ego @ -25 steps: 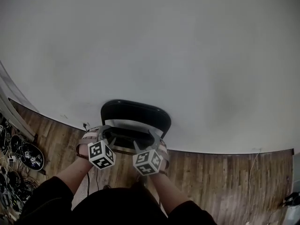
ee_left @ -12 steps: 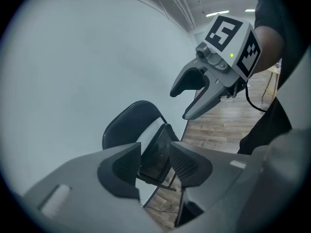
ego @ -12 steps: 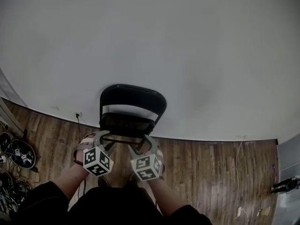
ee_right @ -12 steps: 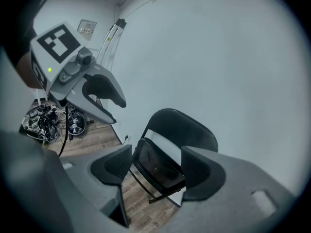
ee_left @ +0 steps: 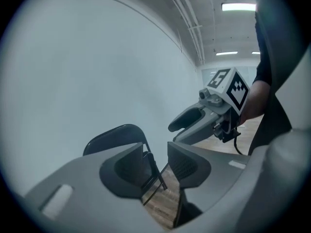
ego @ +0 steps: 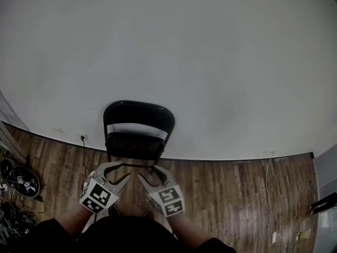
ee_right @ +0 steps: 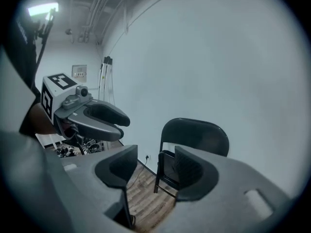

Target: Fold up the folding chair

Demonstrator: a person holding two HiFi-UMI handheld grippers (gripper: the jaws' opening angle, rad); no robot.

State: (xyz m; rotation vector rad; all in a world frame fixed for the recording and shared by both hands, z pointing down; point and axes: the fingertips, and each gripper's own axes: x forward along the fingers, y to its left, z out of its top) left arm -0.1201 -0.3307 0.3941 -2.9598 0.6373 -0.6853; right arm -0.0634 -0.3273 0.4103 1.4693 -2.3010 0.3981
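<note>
The left hand-held gripper (ego: 118, 171) (ee_left: 155, 154), grey with a black-and-white marker cube (ego: 99, 196) at its back, is held low in front of the person, its jaws spread but closing, with nothing between them; only floor and chair legs show through the gap. The right hand-held gripper (ego: 149, 172) (ee_right: 154, 160) is just beside it, apart from it, with its own marker cube (ego: 169, 201); its jaws are also spread and closing on empty air. Each one shows in the other's view, the right (ee_left: 194, 123) from the left gripper view and the left (ee_right: 99, 118) from the right gripper view. Dark sleeves (ego: 50, 233) cover the arms behind them.

Beyond the tips, and touched by neither, the black metal folding chair (ego: 138, 125) (ee_left: 114, 135) (ee_right: 194, 135) stands on the brown wooden plank floor (ego: 226, 194), close against the plain white wall (ego: 210, 62). Its rounded backrest is upright and its seat looks swung up close to the frame. A dark cord (ego: 84, 146) runs down the floor to the chair's left. A tangle of dark cables and gear (ego: 18, 181) lies at the far left edge, and a thin white cable (ego: 267, 170) trails over the boards on the right
</note>
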